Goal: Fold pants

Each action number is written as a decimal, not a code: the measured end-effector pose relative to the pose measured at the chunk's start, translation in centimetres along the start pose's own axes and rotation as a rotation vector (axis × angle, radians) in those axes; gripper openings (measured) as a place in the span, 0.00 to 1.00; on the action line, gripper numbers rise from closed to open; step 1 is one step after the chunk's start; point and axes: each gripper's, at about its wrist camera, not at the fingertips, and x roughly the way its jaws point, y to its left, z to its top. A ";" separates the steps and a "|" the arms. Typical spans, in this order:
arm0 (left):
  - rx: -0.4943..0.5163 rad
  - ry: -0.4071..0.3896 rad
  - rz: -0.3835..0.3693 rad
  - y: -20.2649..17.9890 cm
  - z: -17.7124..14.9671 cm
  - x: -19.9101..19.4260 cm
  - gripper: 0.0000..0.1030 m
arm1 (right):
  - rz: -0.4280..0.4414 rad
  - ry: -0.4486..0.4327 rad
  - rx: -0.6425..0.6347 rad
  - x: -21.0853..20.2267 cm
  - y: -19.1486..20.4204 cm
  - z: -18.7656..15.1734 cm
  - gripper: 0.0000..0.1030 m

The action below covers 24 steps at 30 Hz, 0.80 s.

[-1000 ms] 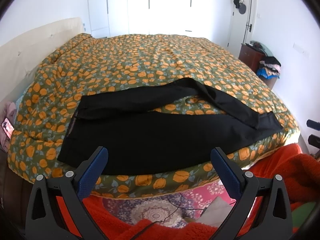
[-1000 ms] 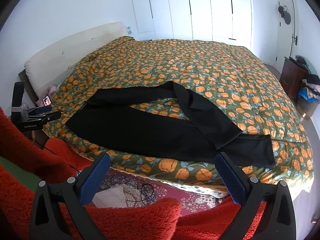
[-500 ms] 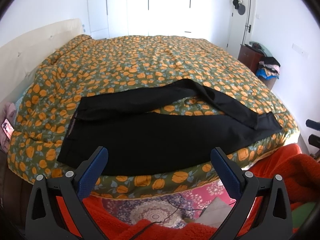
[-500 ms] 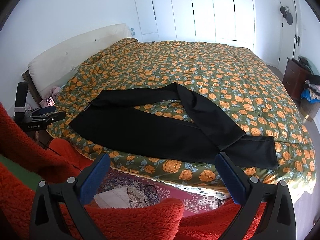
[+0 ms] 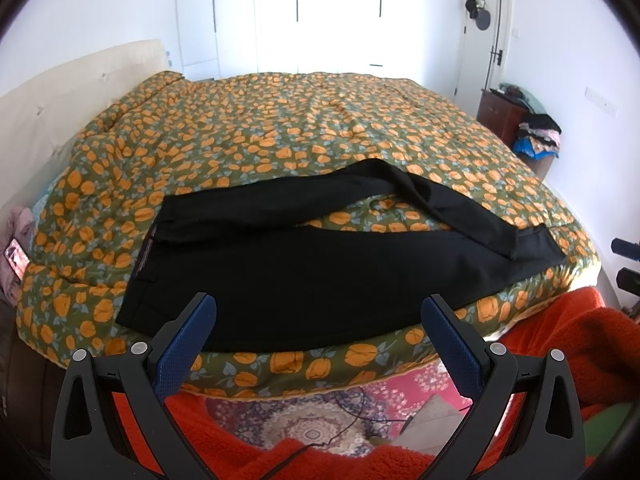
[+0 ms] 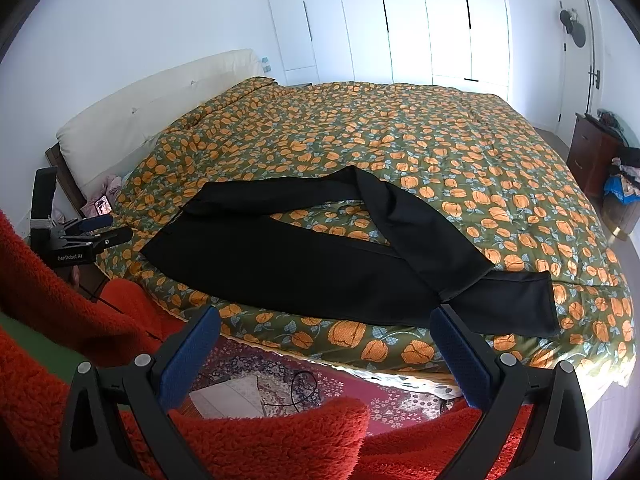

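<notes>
Black pants (image 5: 320,276) lie spread near my edge of the bed (image 5: 304,120), on the orange-flowered quilt (image 6: 420,140). Waistband to my left, cuffs right; far leg bent back, its end resting across the near leg. My left gripper (image 5: 320,320) hangs off the bed's edge, jaws wide apart, holding nothing. Right gripper (image 6: 326,328) the same: spread, empty, short of the cloth. Red fleece sleeve (image 6: 260,440) below; patterned rug (image 5: 304,420) on the floor.
</notes>
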 end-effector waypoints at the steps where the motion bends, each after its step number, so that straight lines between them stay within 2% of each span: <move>1: 0.000 -0.001 0.000 0.0 0.0 0.0 0.99 | 0.001 -0.001 0.002 0.0 0.0 0.0 1.00; 19: -0.012 -0.045 -0.014 0.3 -0.3 -0.5 0.99 | 0.002 -0.008 -0.003 0.7 0.3 0.4 1.00; 24: -0.036 -0.014 -0.051 0.2 0.3 0.8 0.99 | -0.008 -0.029 -0.012 0.9 0.6 0.7 1.00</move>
